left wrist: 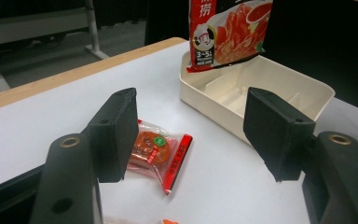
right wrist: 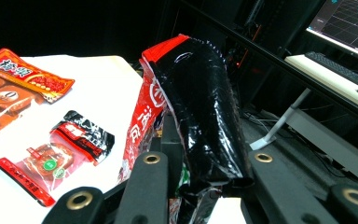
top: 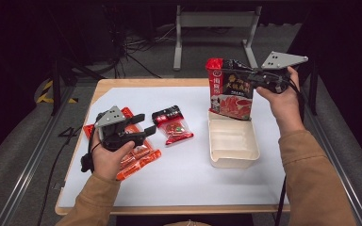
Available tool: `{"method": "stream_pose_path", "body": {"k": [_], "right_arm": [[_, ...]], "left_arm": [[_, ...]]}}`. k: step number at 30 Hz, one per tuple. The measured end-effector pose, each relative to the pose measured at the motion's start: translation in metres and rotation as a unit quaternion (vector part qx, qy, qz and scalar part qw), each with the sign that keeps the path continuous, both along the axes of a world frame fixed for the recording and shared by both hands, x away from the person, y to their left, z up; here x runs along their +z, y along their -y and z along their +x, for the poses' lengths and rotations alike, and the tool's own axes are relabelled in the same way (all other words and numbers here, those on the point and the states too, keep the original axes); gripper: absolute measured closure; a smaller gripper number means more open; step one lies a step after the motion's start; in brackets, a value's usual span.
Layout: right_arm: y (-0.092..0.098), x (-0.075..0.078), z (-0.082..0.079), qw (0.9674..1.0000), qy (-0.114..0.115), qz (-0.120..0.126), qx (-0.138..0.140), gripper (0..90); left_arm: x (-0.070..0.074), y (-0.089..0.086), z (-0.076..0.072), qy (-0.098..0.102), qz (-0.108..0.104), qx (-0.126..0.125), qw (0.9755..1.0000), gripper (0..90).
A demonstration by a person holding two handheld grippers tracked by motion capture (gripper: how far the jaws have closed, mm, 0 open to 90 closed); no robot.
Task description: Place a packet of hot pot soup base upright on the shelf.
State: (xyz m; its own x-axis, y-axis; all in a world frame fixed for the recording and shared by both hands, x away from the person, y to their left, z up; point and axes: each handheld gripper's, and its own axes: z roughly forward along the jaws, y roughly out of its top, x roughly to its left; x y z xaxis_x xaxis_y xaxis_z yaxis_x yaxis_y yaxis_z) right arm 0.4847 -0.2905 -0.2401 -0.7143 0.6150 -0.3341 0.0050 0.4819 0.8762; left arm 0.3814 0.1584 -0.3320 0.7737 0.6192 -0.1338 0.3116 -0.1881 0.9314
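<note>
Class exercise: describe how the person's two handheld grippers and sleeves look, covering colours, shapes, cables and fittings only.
Both sleeves, the left sleeve and the right sleeve, are tan-brown cloth. The left gripper and the right gripper are black, each topped by a grey three-cornered plate with small holes. A black cable trails from each. The jaws are blocky black arms with brass-ringed holes near their bases and flat matte pads.

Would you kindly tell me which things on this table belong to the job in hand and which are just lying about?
In the job:
- red-and-black hotpot-base pouch, clamped in the right tool
- cream compartment tray, right beneath the pouch

Lying about:
- small clear snack packet, ahead of the open left tool
- large orange packet under the left hand
</note>
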Motion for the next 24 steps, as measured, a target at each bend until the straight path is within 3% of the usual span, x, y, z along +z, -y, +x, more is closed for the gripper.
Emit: {"method": "stream_pose_path", "body": {"k": [10, 24], "right_arm": [[0.007, -0.019, 0.009, 1.0000, 0.005, 0.001, 0.002, 76.4], [0.005, -0.032, 0.013, 0.9997, 0.016, 0.001, 0.016, 76.0]], "left_arm": [[-0.002, 0.001, 0.001, -0.004, 0.003, 0.001, 1.0000, 36.2], [-0.004, 0.002, 0.002, -0.006, 0.006, -0.001, 1.0000, 35.9]]}}
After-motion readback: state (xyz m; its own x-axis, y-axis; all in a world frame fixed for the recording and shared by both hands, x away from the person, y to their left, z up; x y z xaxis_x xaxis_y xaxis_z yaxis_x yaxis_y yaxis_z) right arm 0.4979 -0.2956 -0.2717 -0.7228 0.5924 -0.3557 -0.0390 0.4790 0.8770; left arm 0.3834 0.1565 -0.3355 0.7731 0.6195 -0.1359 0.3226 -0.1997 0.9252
